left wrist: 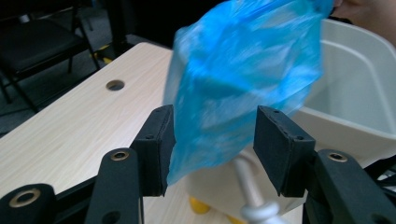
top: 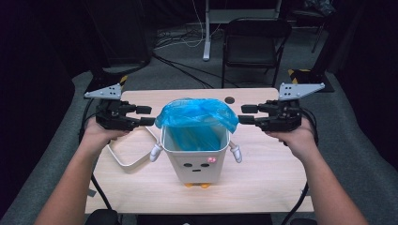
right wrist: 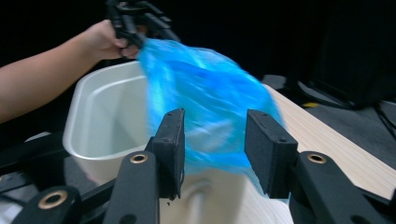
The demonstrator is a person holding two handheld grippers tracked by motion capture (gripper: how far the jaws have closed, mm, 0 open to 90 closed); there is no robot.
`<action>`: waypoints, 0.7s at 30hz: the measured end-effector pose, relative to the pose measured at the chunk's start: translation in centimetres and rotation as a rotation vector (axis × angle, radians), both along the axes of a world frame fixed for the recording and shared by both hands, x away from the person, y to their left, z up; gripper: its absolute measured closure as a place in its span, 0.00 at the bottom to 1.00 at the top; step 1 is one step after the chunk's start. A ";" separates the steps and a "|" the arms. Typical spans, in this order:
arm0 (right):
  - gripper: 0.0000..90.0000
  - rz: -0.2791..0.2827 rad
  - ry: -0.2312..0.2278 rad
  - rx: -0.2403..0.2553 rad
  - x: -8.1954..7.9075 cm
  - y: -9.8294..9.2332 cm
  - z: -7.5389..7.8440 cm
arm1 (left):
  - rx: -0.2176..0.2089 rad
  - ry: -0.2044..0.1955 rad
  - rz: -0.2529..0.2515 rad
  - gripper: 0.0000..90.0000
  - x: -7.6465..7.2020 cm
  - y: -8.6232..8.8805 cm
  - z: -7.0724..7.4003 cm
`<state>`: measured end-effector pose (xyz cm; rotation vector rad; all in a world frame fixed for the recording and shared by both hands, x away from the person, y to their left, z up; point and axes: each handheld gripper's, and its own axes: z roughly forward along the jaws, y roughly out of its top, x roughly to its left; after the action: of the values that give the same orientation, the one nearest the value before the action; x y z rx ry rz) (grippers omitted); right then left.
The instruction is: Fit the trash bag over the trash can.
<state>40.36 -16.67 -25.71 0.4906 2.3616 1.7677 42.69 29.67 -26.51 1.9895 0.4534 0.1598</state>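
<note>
Room, dim: grey carpet floor (top: 342, 140); black folding chair (top: 253, 44) beyond table; white desk leg (top: 206, 33) (cables (top: 176, 42) trailing nearby).

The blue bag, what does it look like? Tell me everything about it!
The blue bag is thin, crinkly, see-through plastic. It lines a white bin with a little face, hanging down inside and puffing out over the far rim and both sides. The near rim looks uncovered. The left tool and right tool sit at its two side edges, jaws open with bag plastic between them. It looks blurry in both gripper views.
</note>
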 end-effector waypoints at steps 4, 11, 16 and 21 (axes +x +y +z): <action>0.61 0.067 -0.013 -0.008 -0.8 1.1 0.3 | 0.010 -0.007 -0.029 0.53 -0.2 -1.3 0.5; 0.66 0.084 -0.016 -0.065 -1.1 2.2 0.4 | 0.006 0.033 -0.061 0.71 0.4 -2.1 1.2; 0.84 0.092 -0.008 -0.075 -0.9 2.4 0.3 | 0.016 0.027 -0.086 0.90 0.3 -2.3 1.4; 0.95 0.098 -0.007 -0.085 -1.3 2.6 0.4 | 0.068 0.020 -0.088 1.00 -0.6 -2.9 2.0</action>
<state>39.03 -14.11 -25.27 0.3620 2.4834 1.6958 42.06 26.79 -24.55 2.0756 0.3767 0.1012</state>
